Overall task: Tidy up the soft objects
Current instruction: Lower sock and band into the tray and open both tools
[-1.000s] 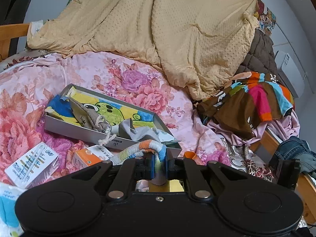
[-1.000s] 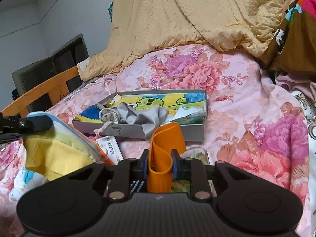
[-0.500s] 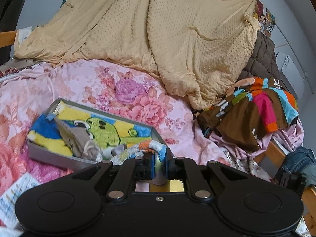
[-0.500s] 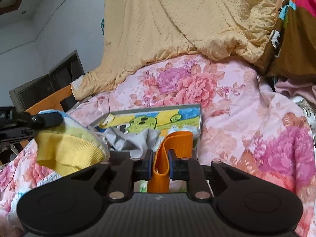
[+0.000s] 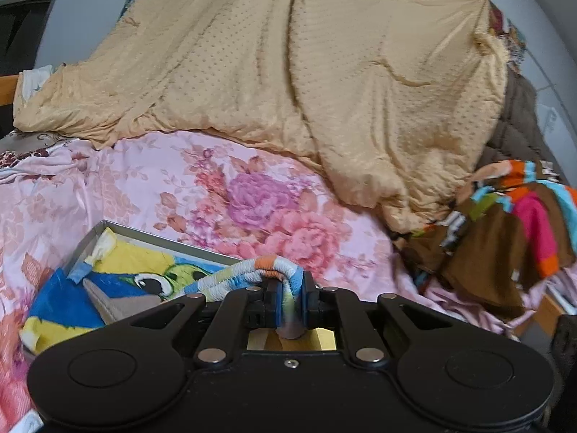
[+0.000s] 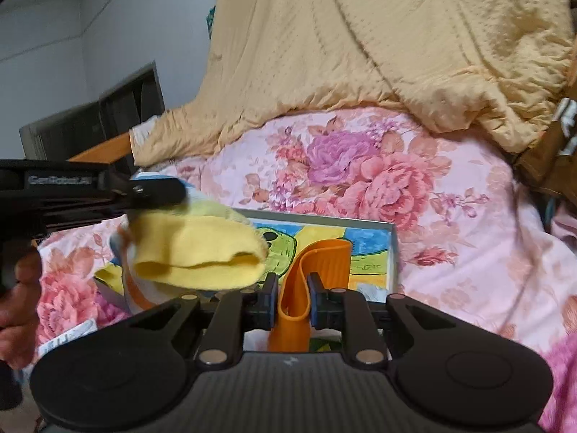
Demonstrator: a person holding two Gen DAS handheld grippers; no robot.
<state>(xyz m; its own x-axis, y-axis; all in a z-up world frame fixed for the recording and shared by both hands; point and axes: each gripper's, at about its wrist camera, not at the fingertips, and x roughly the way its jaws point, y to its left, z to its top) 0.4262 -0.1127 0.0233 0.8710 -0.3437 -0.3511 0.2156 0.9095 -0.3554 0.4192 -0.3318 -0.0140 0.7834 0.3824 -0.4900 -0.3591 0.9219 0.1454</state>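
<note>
Left claw [image 5: 290,301]: pressed together on a striped sock [image 5: 252,272], which arches up and trails off to its left
Right claw [image 6: 293,297]: pinching a folded orange band [image 6: 313,270] that stands upright between the pads
Sock's yellow cuff [image 6: 202,258]: hangs left of the right claw, under the left claw [image 6: 158,195]
Grey box [image 6: 393,249]: just ahead of both claws, on the floral bedspread [image 5: 252,195], a cartoon towel [image 5: 119,270] inside
Tan blanket [image 5: 306,72]: heaped beyond the box
Person's hand [image 6: 18,306]: far left of the right claw
</note>
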